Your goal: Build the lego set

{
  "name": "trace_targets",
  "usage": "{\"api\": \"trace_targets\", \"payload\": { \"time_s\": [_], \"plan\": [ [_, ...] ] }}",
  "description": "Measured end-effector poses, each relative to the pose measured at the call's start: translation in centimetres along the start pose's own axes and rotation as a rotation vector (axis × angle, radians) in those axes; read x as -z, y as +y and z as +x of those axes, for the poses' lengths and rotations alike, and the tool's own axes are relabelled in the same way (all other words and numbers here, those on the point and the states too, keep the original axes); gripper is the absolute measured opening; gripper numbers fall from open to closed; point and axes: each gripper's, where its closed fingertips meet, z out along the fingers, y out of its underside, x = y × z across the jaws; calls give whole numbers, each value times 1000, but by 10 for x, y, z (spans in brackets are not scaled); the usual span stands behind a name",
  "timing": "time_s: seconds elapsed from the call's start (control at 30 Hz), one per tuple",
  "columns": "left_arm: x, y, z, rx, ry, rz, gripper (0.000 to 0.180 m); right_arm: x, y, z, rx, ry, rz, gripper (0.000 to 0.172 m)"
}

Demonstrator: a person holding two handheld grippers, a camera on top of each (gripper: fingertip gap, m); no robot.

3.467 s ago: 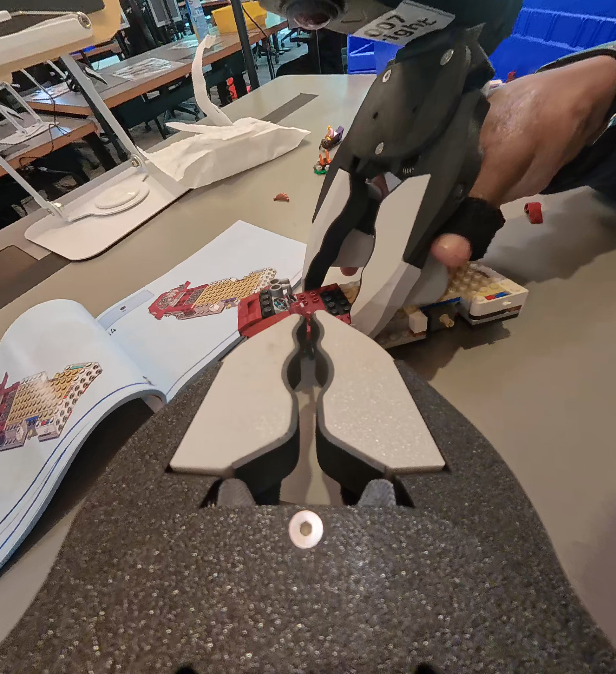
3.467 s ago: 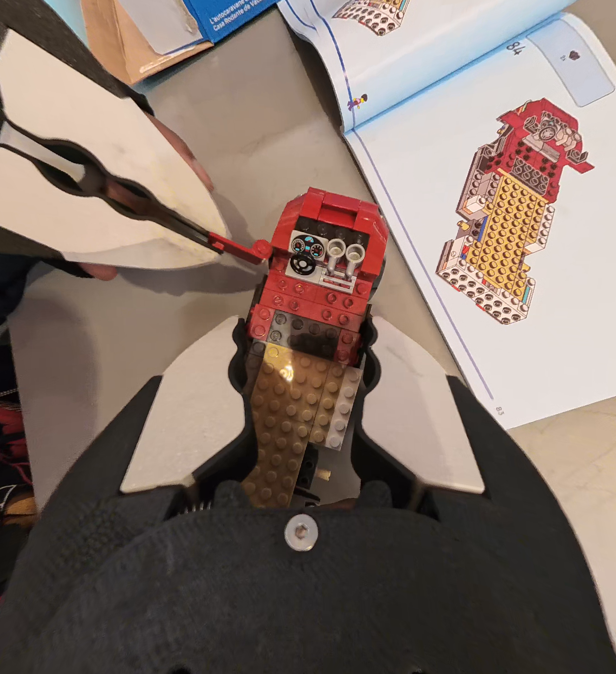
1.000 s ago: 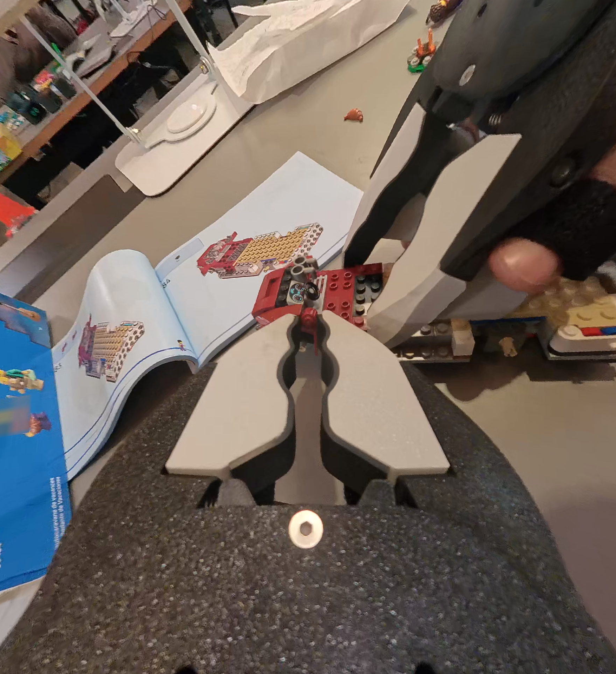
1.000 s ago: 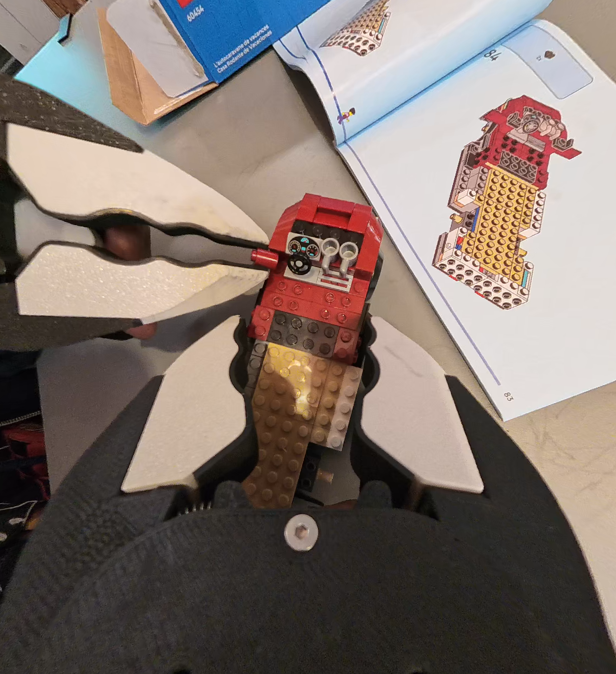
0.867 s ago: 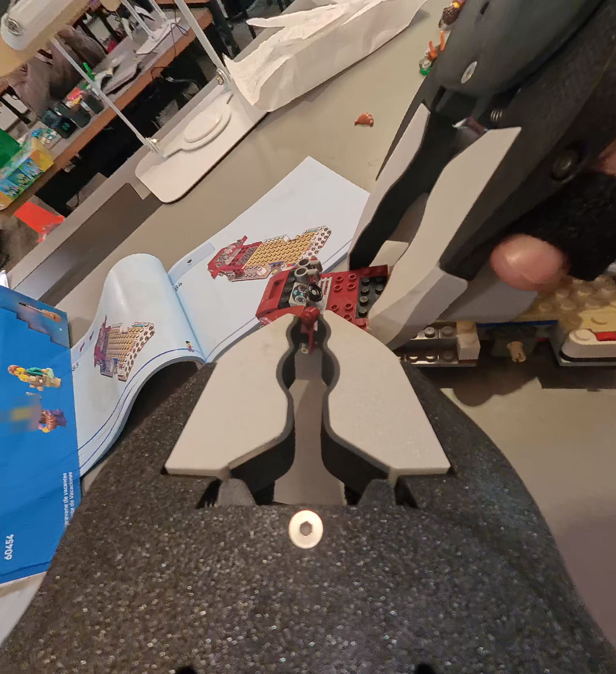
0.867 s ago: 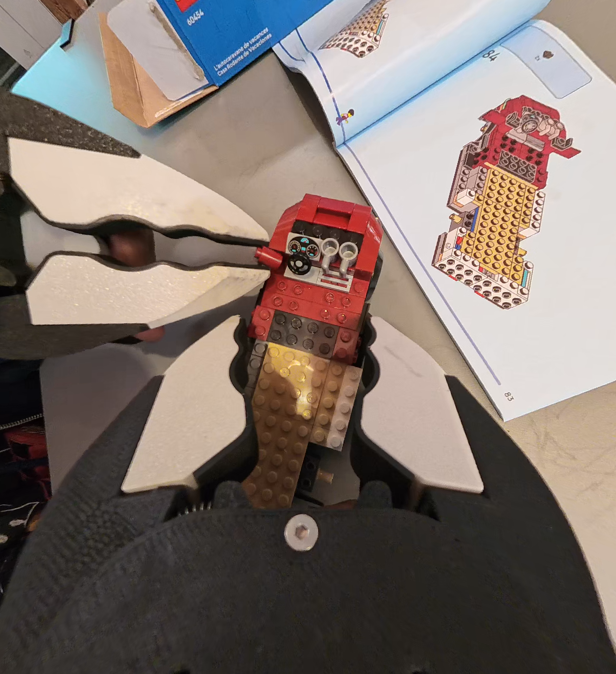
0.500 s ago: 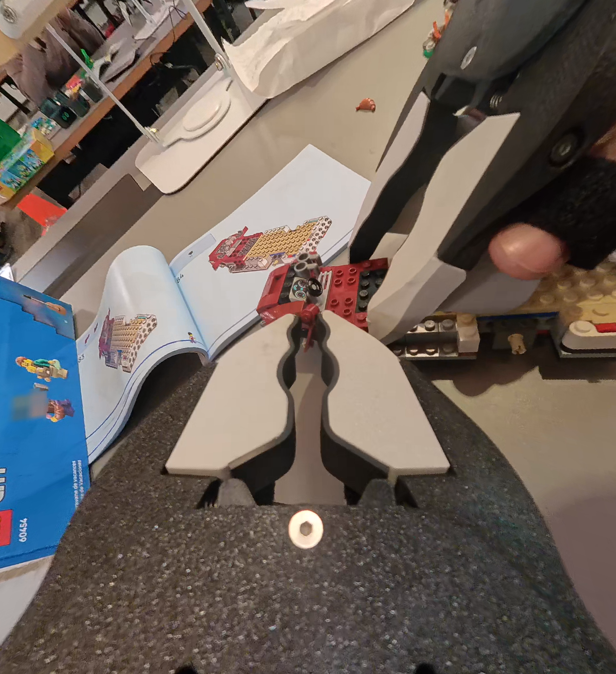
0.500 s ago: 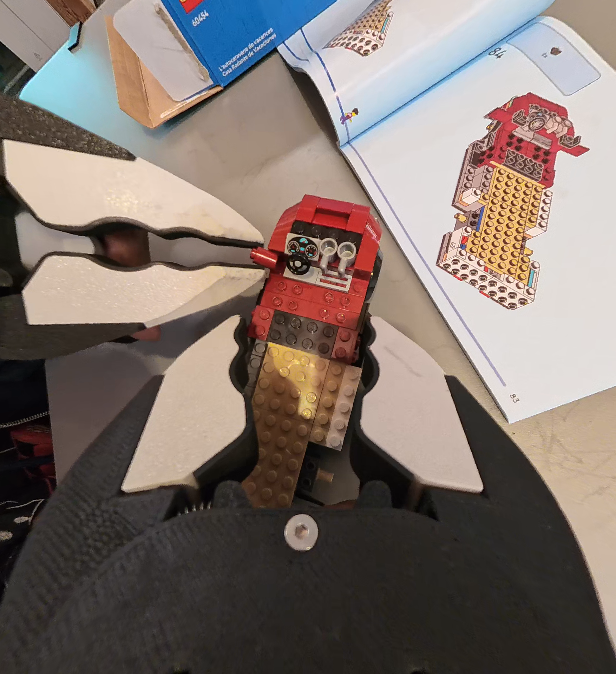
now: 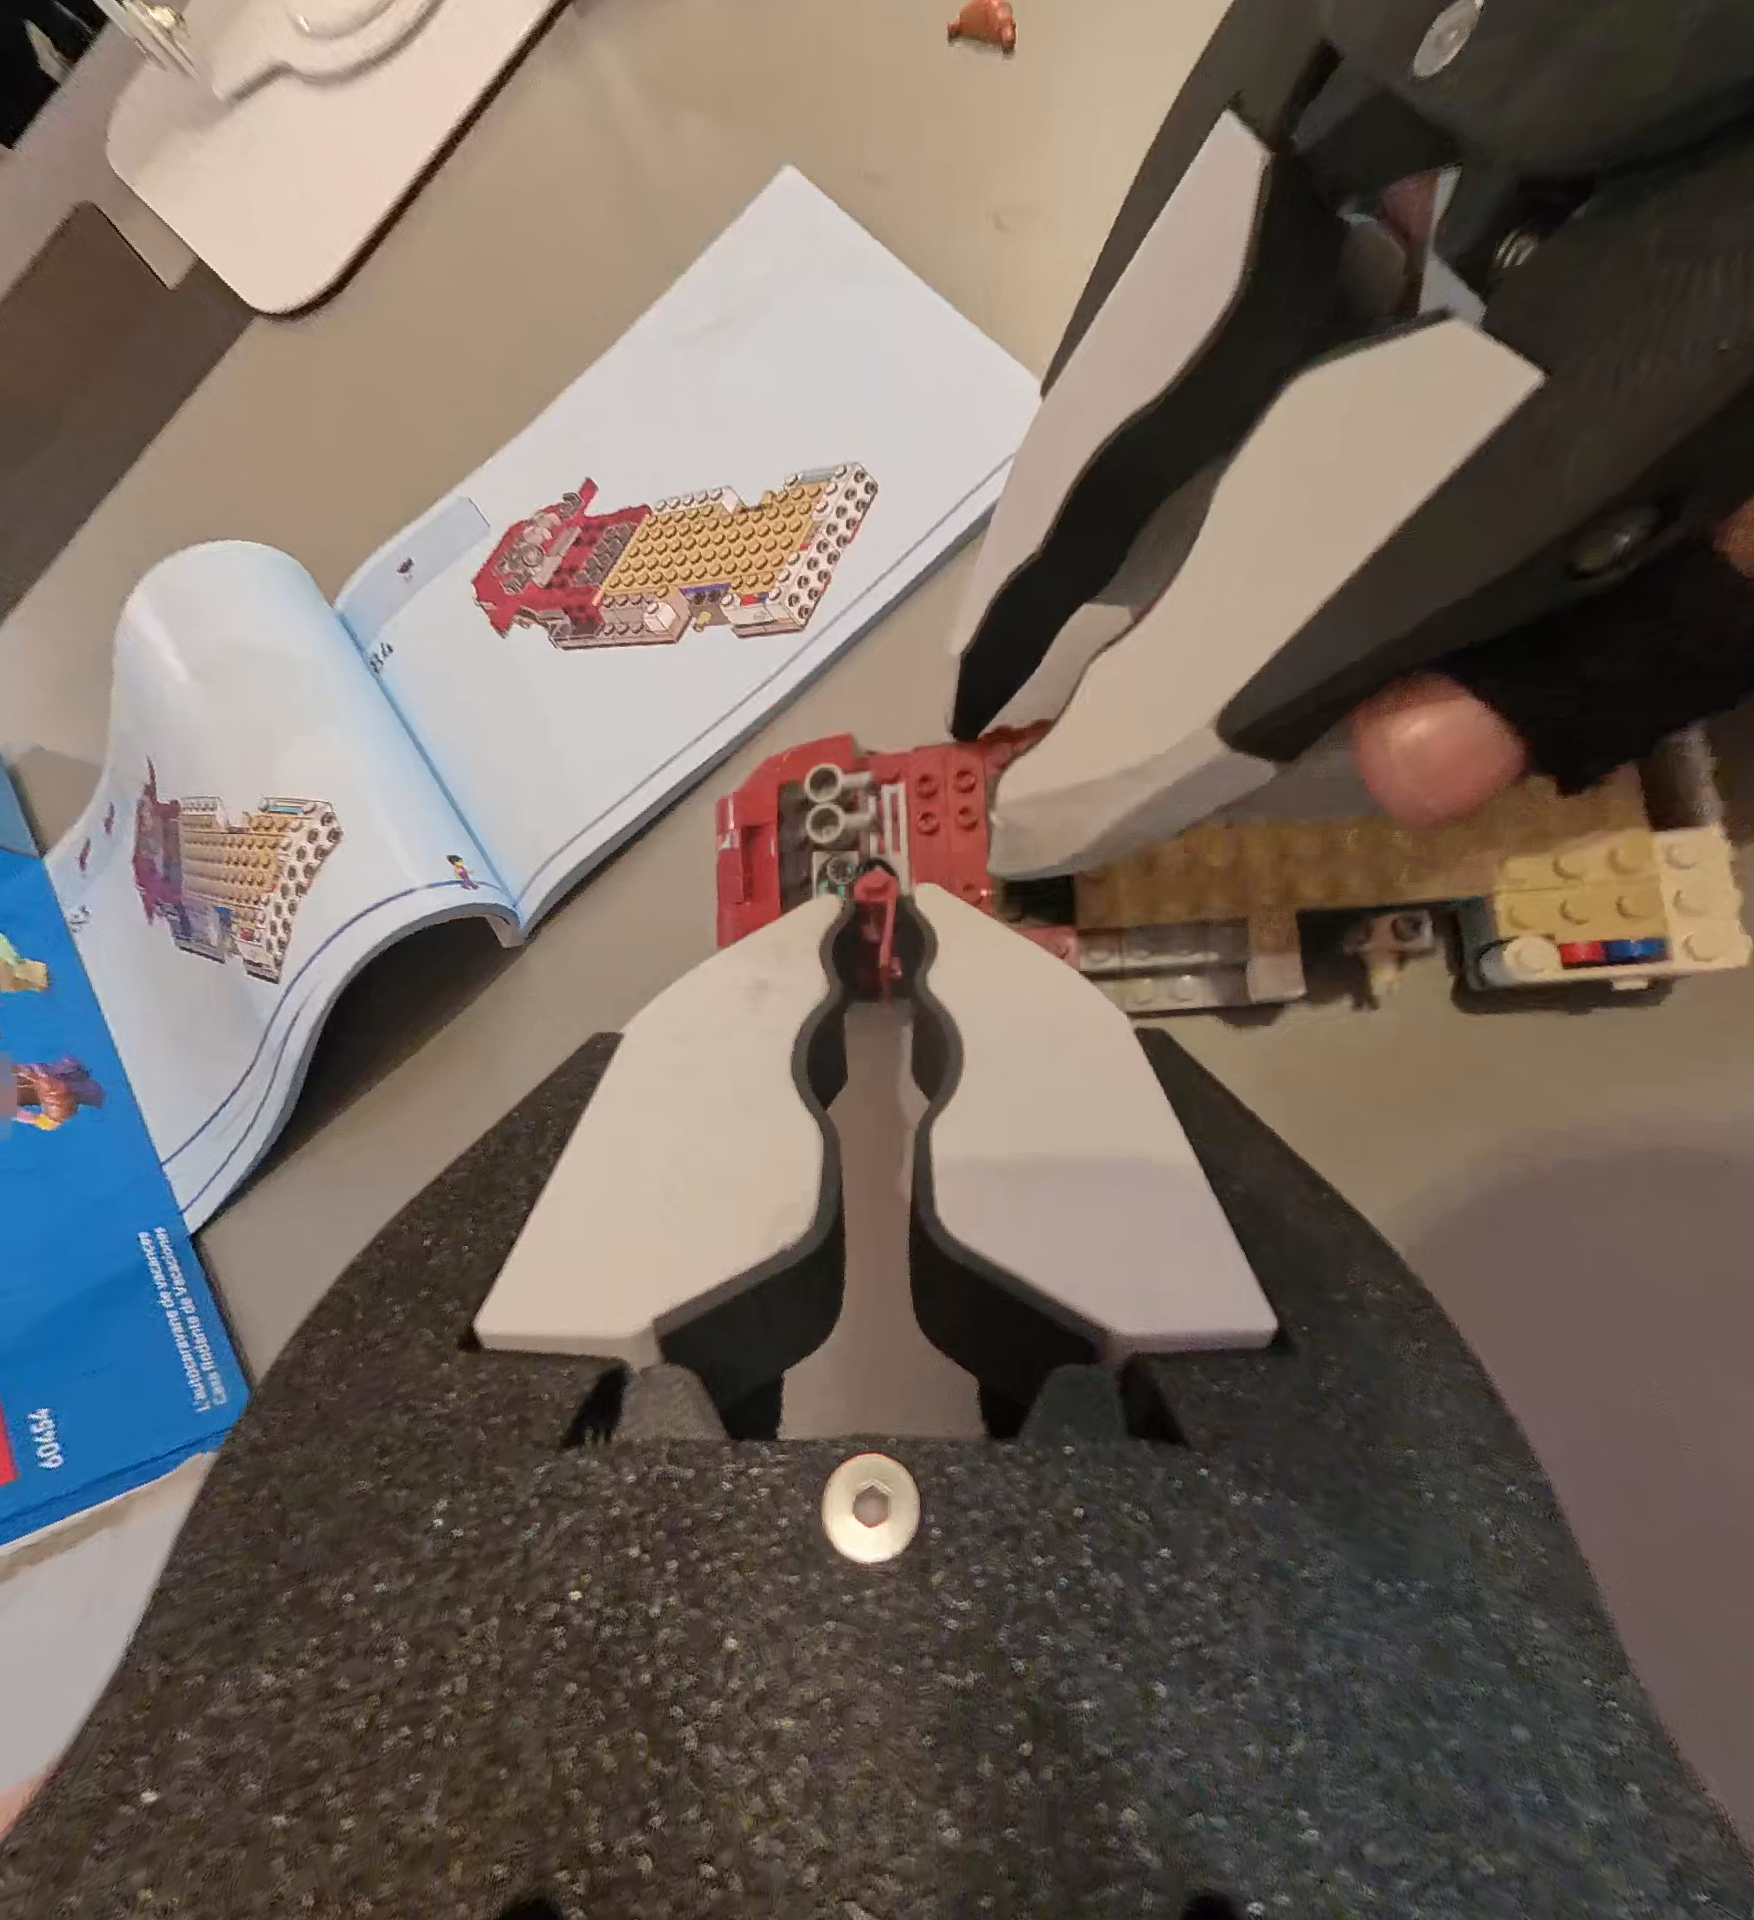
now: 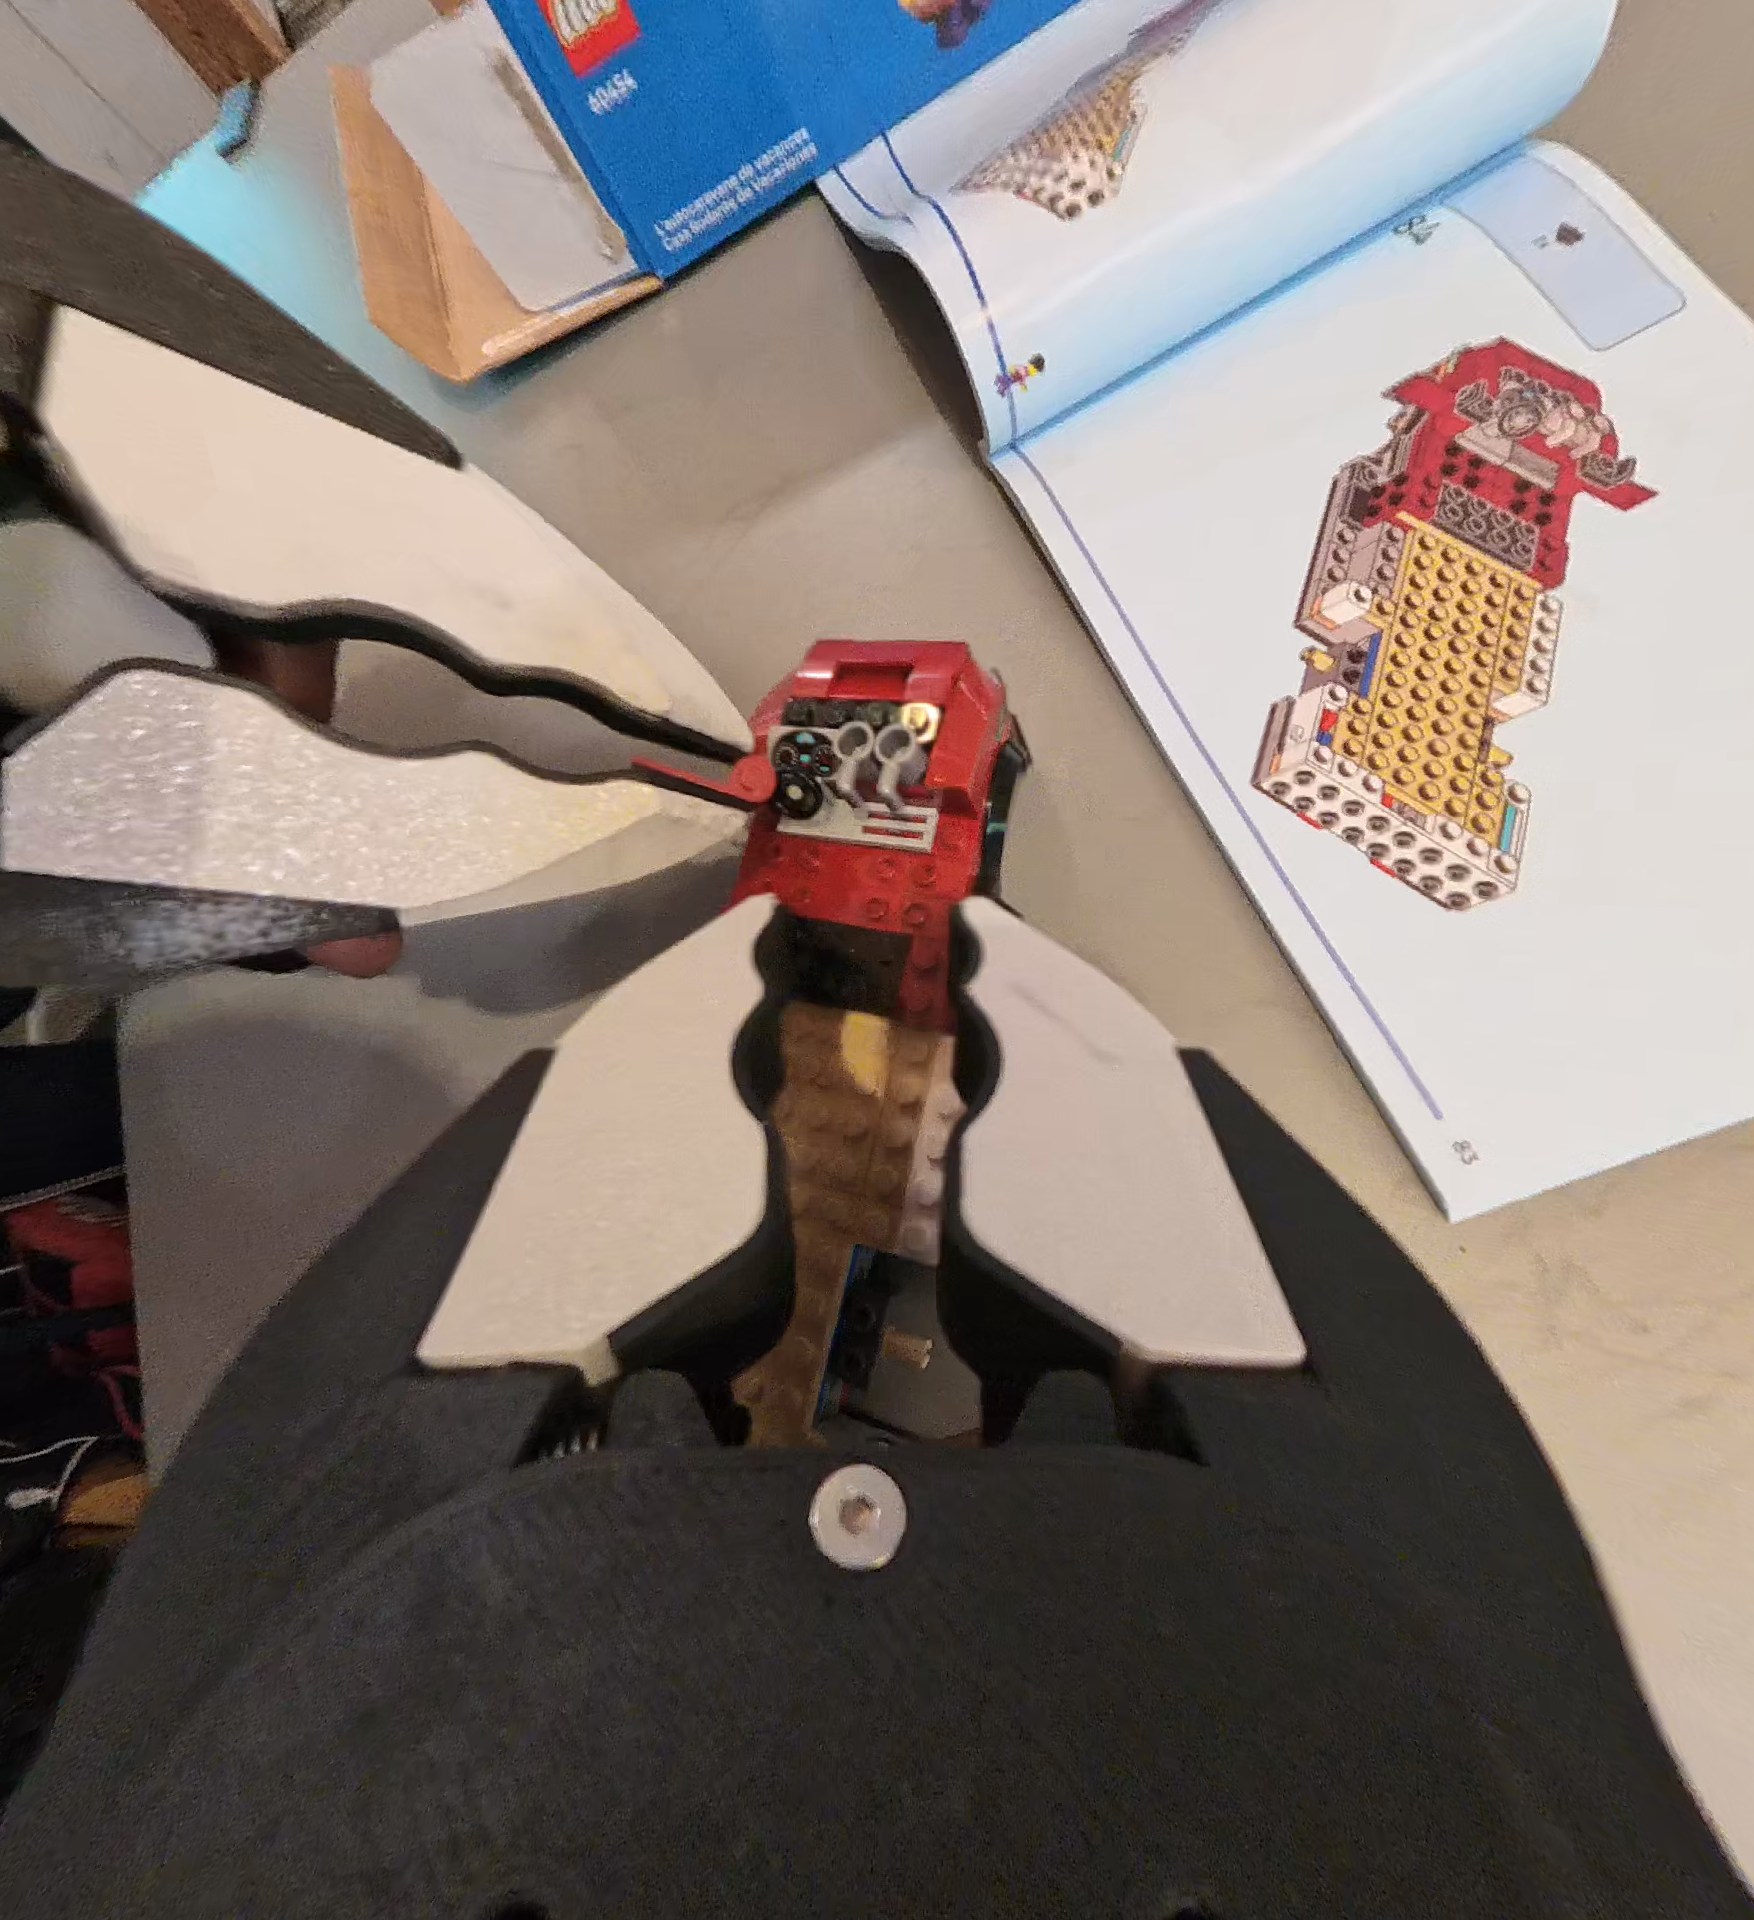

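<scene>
From nine o'clock in the right wrist view, the left gripper (image 10: pixel 738 769) pinches a thin red piece (image 10: pixel 696 777) against the red cab of the brick vehicle (image 10: pixel 873 790) on the table (image 10: pixel 748 499), the right gripper (image 10: pixel 857 914) clamps narrowly around that vehicle's body, and the open booklet (image 10: pixel 1475 727) lies at two o'clock.

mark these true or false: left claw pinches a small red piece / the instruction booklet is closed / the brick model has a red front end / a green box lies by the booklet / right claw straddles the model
1. The left claw pinches a small red piece: true.
2. The instruction booklet is closed: false, it lies open on the table.
3. The brick model has a red front end: true.
4. A green box lies by the booklet: false, the box is blue.
5. The right claw straddles the model: true, with a finger on either side of it.
</scene>
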Motion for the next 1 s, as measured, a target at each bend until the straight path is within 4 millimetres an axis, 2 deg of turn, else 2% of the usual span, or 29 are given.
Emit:
{"api": "trace_targets", "payload": {
  "time_s": [0.03,0.07,0.17,0.37,0.6,0.73,0.87,1.0],
  "plan": [
    [1,-1,0,13,8,-2,6,1,-2,-2,-2,-15,10,18],
    [0,-1,-1,24,9,-2,6,1,-2,-1,3,1,5,17],
    [-5,6,-1,38,13,-23,7,0,2,2,44,46,-14,29],
    [-2,9,-1,83,18,28,7,1,1,1,60,55,-8,31],
    [-2,19,-4,200,78,97,7,1,4,-4,151,129,-41,47],
    [-1,31,-5,222,90,78,7,-2,13,-4,213,210,-116,63],
    [-3,35,2,218,121,65,7,-10,15,-5,236,259,-169,78],
    [-6,37,13,199,155,48,7,-20,18,-3,221,268,-226,80]
  ]
}}
